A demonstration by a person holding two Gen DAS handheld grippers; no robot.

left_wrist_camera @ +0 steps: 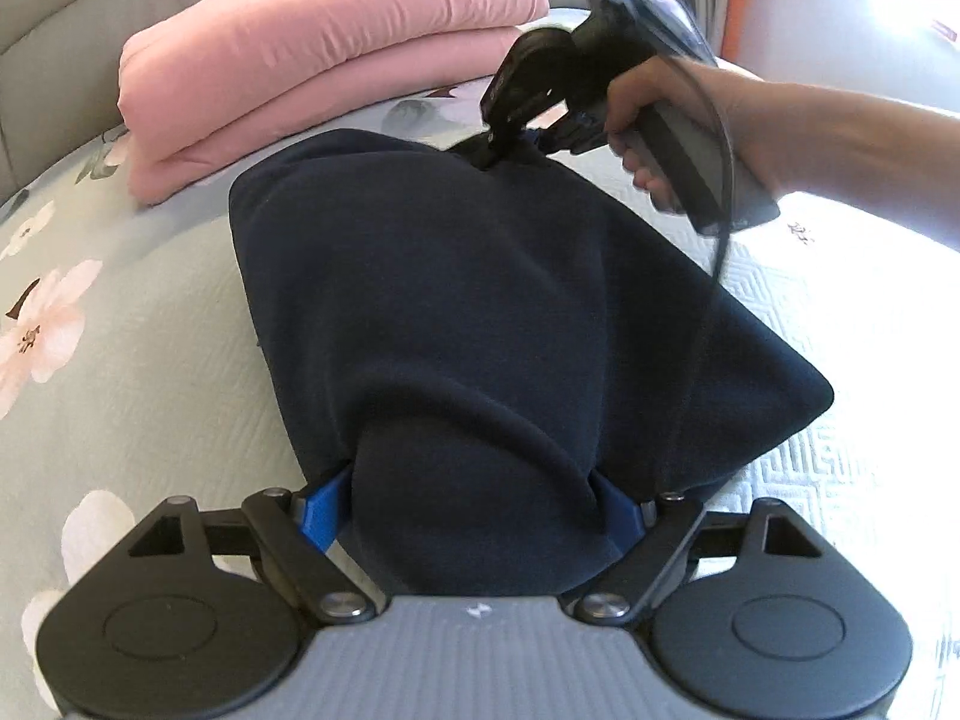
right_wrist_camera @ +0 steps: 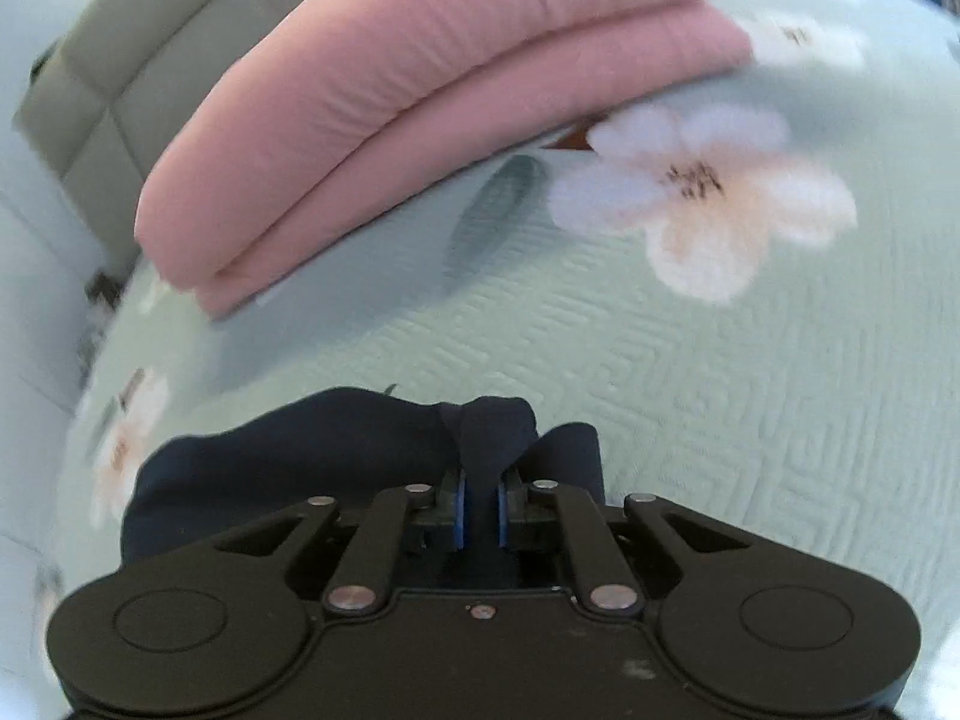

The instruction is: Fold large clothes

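A dark navy garment (left_wrist_camera: 456, 312) lies folded into a compact bundle on a bed (left_wrist_camera: 150, 360) covered with a pale green, flower-printed quilt. In the left wrist view it fills the middle of the bed, from the near edge to the far side.

Left tongs (left_wrist_camera: 474, 510): spread wide, with the near end of the garment bulging up between the blue pads (left_wrist_camera: 321, 516). The cloth hides the pad faces, so it cannot be told whether they press on it or merely flank it.

Right tongs (right_wrist_camera: 480, 510): clenched on a pinch of the garment's far edge. In the right wrist view a peak of navy cloth (right_wrist_camera: 489, 426) stands up between the two blue pads, which sit close together against it. In the left wrist view a hand (left_wrist_camera: 654, 138) holds this tool at the far right, its tip pressed into the garment's far end.

Pink folded bedding (left_wrist_camera: 324, 60) lies in two thick layers on the far left of the bed, just beyond the garment and apart from it. A grey padded headboard (right_wrist_camera: 96, 114) stands behind it.
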